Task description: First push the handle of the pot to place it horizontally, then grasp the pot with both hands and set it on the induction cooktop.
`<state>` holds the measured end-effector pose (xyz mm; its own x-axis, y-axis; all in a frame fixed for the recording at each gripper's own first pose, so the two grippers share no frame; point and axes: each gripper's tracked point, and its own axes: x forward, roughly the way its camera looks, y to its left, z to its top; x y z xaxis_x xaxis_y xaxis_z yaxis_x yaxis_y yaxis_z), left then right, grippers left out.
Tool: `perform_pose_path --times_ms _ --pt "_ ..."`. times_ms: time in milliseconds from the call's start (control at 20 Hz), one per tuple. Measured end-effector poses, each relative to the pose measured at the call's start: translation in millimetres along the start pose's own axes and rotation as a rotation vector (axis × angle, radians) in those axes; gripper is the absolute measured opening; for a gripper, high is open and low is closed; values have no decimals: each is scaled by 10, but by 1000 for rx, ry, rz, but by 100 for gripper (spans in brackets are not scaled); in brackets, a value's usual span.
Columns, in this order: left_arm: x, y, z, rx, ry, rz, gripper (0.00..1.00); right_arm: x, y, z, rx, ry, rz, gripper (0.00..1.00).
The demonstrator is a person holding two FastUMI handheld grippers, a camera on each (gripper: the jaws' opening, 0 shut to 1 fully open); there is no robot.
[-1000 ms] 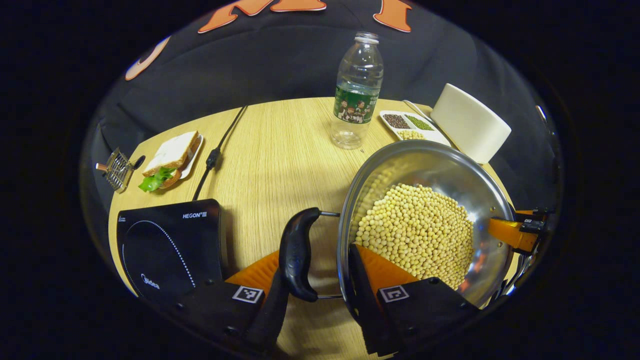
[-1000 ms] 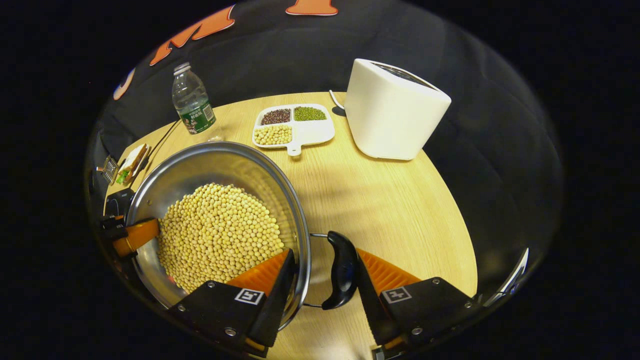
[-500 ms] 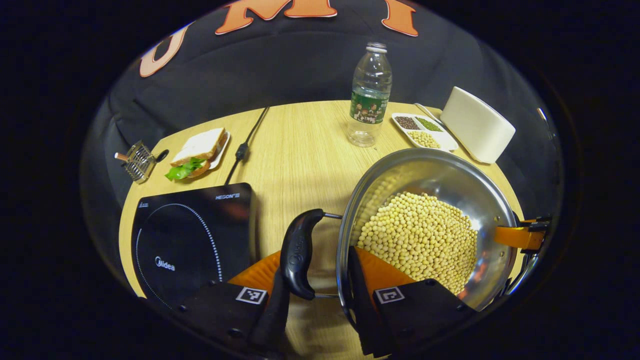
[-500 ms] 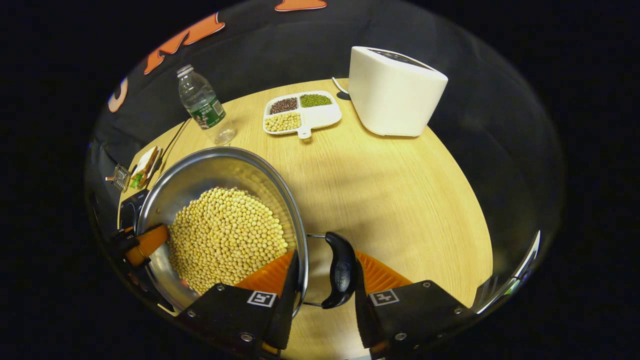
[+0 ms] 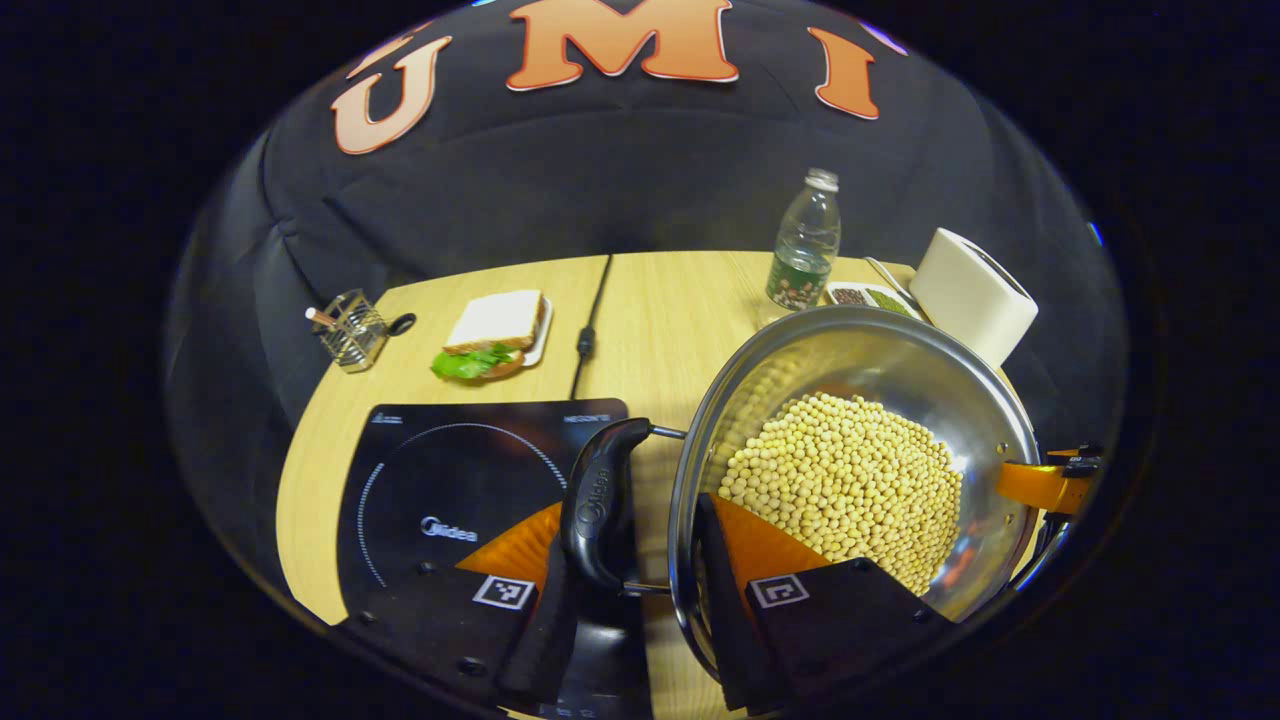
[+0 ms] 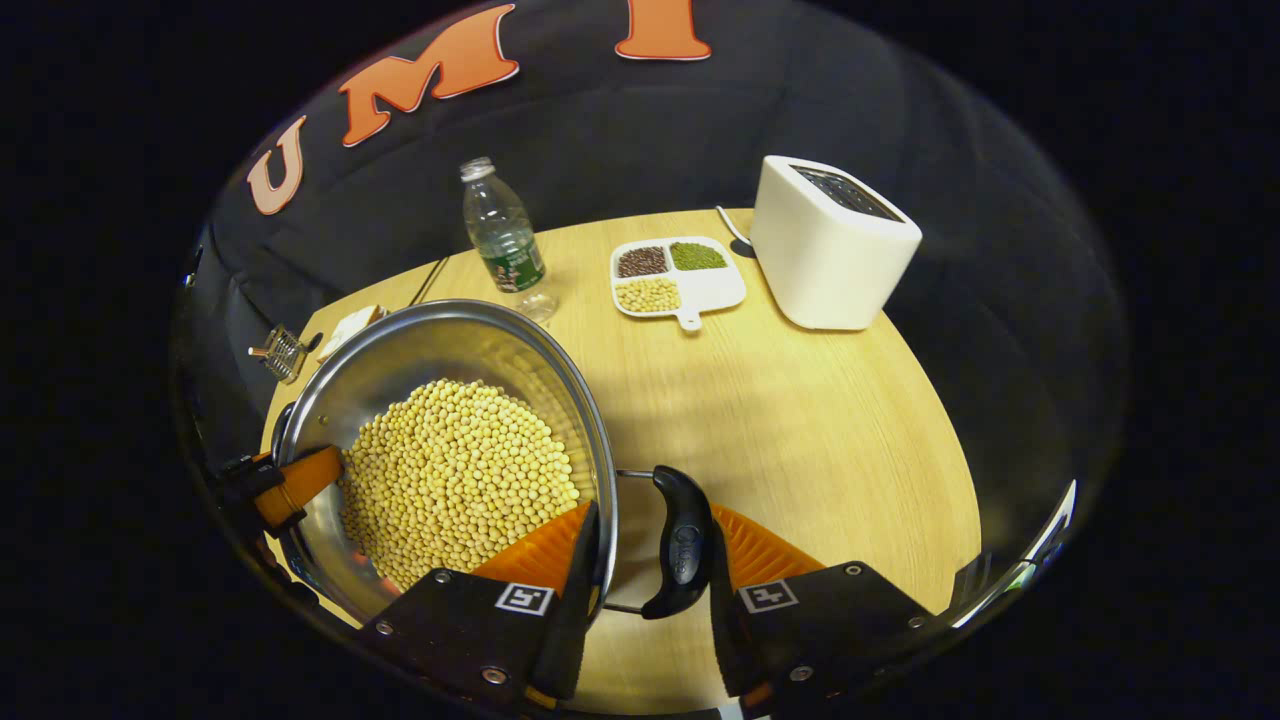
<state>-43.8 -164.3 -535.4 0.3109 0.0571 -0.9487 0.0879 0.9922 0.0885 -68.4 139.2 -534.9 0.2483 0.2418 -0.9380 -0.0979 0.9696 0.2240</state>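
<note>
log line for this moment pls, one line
phase: carry | left gripper: shut on pot rim and handle | right gripper: same, opposite side | pot: holds beans, beside induction cooktop, not yet on it

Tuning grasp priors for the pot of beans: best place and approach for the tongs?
Grip the pot at its two black side handles, one tong set from each side, level. Each handle lies horizontal clear of the wall, so one finger goes outside it, the other inside the rim. Both tongs sit so now.
</note>
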Motion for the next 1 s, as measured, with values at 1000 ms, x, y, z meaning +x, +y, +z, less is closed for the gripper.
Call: perform_pose_path --times_ms 1000 --pt "-913 2265 4 -254 -61 261 64 430 -92 579 -269 -38 252 53"
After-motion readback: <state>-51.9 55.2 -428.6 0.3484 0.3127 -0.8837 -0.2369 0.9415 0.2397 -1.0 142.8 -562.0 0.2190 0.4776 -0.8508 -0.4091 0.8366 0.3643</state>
